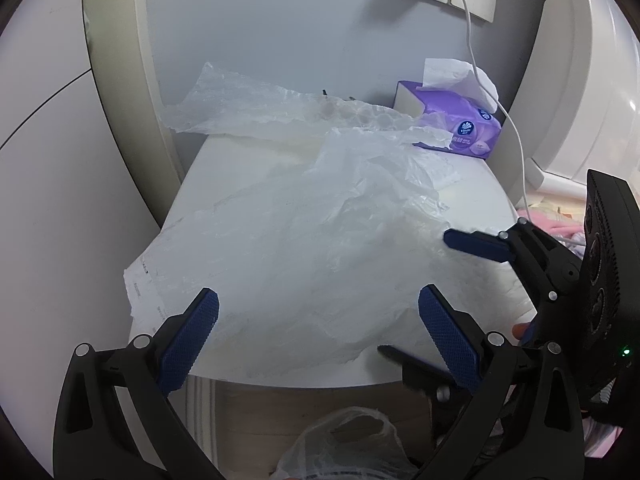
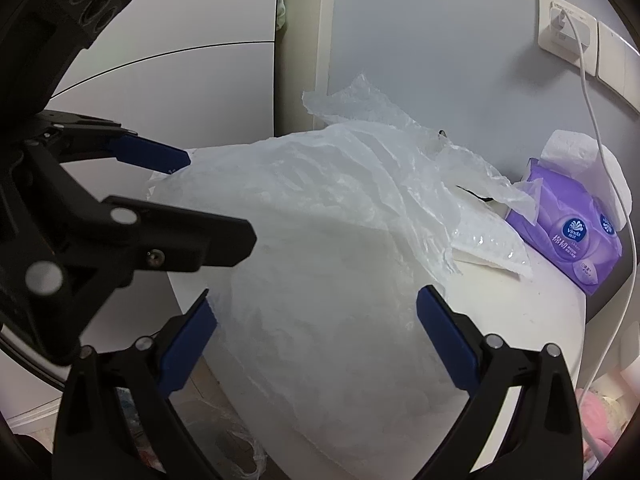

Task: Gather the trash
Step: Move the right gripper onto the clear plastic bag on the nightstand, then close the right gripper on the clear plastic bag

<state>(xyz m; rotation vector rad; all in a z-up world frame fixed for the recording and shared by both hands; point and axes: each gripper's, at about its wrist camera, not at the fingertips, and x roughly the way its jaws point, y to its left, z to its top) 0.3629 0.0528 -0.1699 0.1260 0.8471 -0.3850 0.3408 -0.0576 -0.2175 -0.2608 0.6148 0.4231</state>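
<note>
Both grippers stand spread, pinching nothing: left gripper (image 1: 318, 334) and right gripper (image 2: 316, 336) hover over the crumpled plastic bag (image 1: 304, 232) lying on the white table (image 1: 476, 196), near a tissue box (image 1: 460, 128).

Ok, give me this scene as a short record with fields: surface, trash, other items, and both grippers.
surface: white table against a grey wall
trash: crumpled clear plastic bag spread over the tabletop; bubble wrap behind it
other items: purple tissue box; white charger cable
left gripper: jaws open, at the bag's near edge
right gripper: jaws open, bag between them, not pinched
</note>
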